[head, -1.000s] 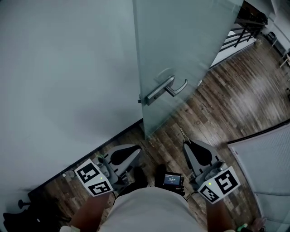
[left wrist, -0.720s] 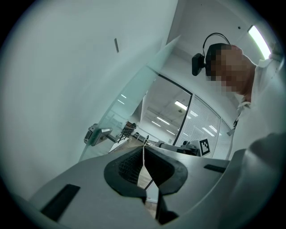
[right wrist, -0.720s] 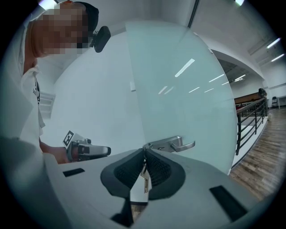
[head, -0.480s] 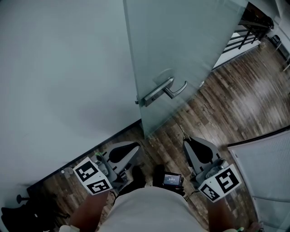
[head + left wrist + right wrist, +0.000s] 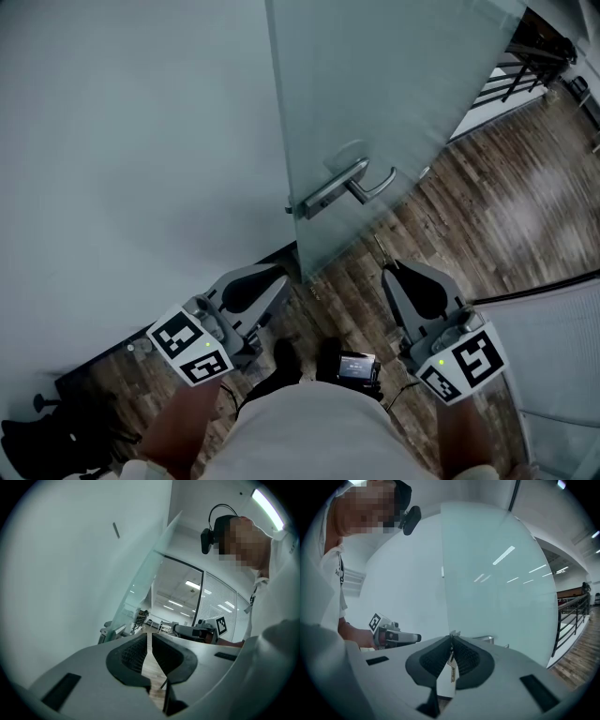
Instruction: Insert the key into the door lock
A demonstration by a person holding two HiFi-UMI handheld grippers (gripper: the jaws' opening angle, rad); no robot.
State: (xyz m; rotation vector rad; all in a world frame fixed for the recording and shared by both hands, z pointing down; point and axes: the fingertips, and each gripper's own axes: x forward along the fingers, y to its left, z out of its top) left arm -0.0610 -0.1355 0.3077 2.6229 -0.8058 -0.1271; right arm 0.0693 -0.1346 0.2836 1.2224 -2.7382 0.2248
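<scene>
key (image 5: 452, 670) sits pinched in my right gripper (image 5: 451, 641), tip poking forward, well short of the handle (image 5: 343, 187) on the glass door (image 5: 394, 94). my left gripper (image 5: 149, 639) is closed on nothing.

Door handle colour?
Silver-grey metal. The door handle shows best in the head view, mounted on the frosted glass door.

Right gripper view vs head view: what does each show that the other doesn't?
Right gripper view only: the right gripper seen close up, shut on the key. Head view only: the small screen at the person's waist, and the right gripper's marker cube. Both: the frosted glass door, its lever handle and the left gripper.
</scene>
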